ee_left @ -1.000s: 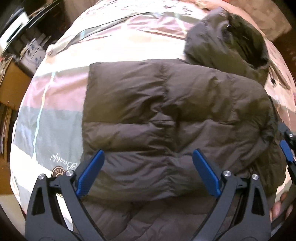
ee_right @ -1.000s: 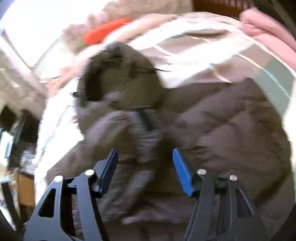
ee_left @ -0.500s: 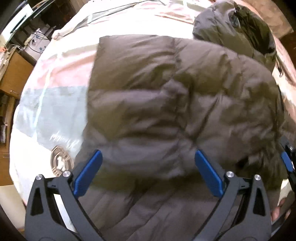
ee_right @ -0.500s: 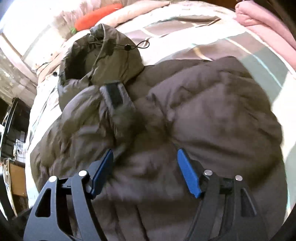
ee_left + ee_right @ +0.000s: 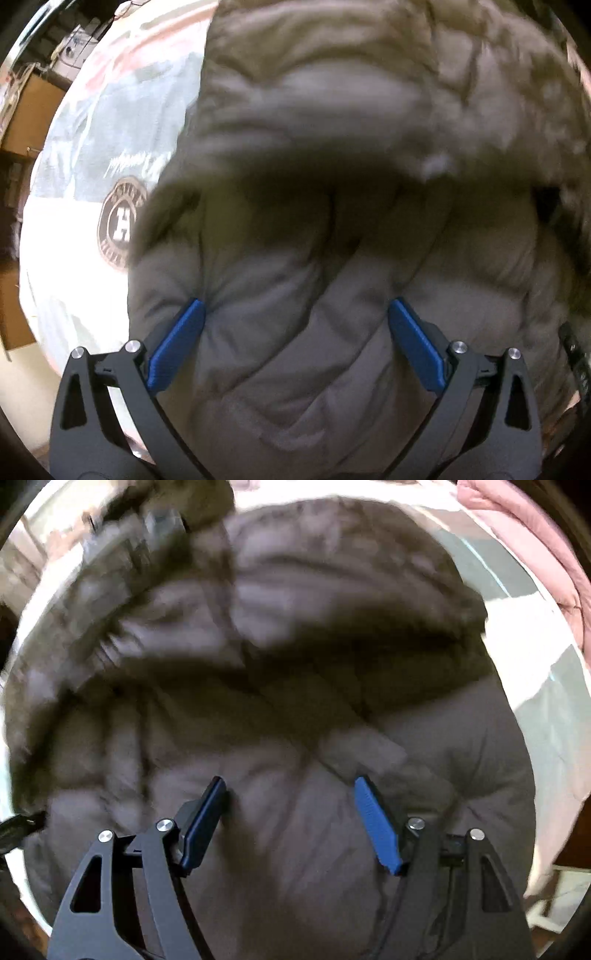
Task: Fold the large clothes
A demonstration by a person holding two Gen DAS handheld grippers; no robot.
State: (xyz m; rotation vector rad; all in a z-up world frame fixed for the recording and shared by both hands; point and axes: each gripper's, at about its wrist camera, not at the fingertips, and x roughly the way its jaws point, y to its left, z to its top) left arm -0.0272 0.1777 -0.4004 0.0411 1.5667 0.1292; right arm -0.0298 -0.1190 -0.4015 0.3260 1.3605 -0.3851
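The left hand-held gripper (image 5: 295, 314) is pointing down at the jacket (image 5: 332, 184) with its jaws standing wide apart; its blue pads (image 5: 177, 347) are lying close over the quilted cloth, with a puffy panel bulging up between them, but the blur makes it impossible to tell whether the tips are pressing into the fabric. Nothing is being pinched. The right hand-held gripper (image 5: 291, 790) is likewise spread, somewhat less widely, and its jaws are holding nothing; a rounded swell of the jacket (image 5: 295, 701) is sitting between its blue pads (image 5: 376, 827), which are not squeezing it.

The jacket is lying on the bed, filling most of both views. It is a dark brownish-grey padded coat, quilted into soft, pillowy panels with stitched seams and fine wrinkles. An upper layer is lying folded over the lower part, casting a dark shadow along its edge. The fabric is looking matte and slightly crinkled.

The bedsheet (image 5: 92, 147) beneath is showing pale blocks of pink, grey-green and white, with script lettering and a round brown emblem (image 5: 120, 225) just beside the coat's edge. In the right wrist view a pink quilt (image 5: 535, 554) is lying bunched at the bed's far side.
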